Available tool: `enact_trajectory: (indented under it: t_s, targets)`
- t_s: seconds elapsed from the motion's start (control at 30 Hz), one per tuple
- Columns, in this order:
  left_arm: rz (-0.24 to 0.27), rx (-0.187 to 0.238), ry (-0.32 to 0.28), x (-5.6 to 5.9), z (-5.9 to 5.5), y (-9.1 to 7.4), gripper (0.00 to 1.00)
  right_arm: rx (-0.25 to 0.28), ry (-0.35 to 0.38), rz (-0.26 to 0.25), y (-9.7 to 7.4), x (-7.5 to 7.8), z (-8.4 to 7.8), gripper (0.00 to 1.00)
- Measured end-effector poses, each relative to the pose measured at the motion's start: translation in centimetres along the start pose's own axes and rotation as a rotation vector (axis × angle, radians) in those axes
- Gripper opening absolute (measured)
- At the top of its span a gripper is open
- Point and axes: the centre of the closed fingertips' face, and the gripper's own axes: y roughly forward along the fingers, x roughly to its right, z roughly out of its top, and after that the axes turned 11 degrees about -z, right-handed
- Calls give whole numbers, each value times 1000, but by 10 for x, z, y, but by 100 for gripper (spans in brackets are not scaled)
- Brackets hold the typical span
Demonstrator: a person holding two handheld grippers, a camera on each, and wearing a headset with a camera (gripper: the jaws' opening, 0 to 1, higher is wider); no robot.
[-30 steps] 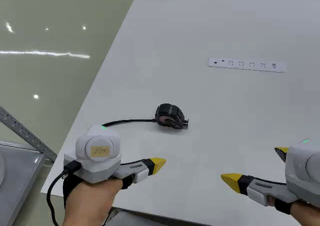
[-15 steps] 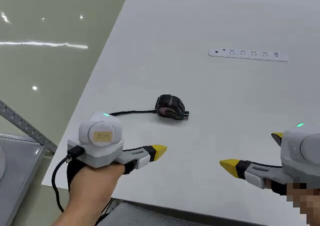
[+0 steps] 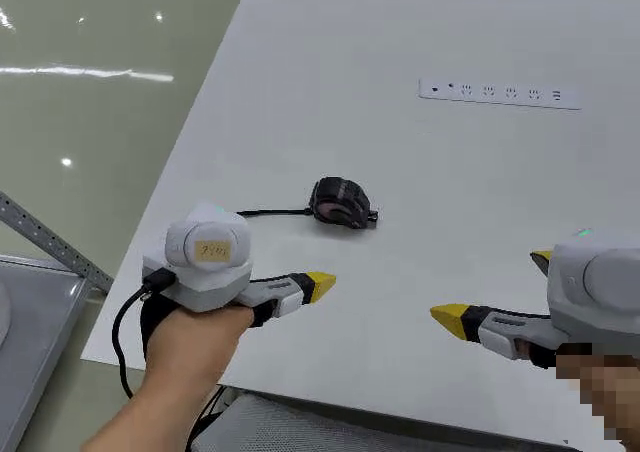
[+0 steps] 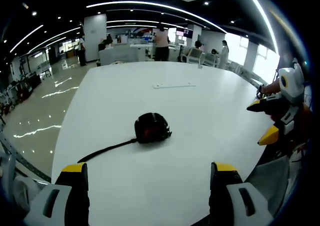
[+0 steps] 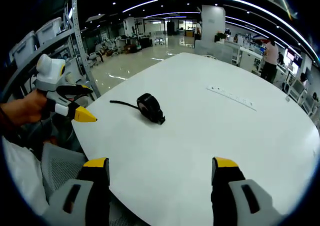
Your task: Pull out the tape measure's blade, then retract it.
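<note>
my left gripper (image 4: 150, 168) and right gripper (image 5: 160, 162) over the near edge of the white worktop (image 3: 400, 52), fingers of both spread wide and empty as before, tape measure (image 3: 342, 203) unmoved ahead between them, its black cord (image 3: 270, 213) trailing left

Matt white counter (image 3: 420, 32), glossy floor (image 3: 90, 82).
The counter is looking smooth and matt, the floor is shining with reflected lights, the tape measure (image 3: 340, 203) is showing dark plastic with a faint sheen, and the left gripper (image 4: 148, 168) is showing smooth white plastic with yellow-tipped fingers (image 4: 74, 168).
</note>
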Motion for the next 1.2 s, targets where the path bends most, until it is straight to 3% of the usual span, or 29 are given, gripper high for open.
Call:
enact_trajectory:
  t_s: [0.83,1.2]
  targets:
    - [-27,-28,2,-2,-1,24,98,-22,-36,28,28,2,1,85]
    - [-34,-35,15,-7,2,35,96,-14,-71,49,45,-1,10,84]
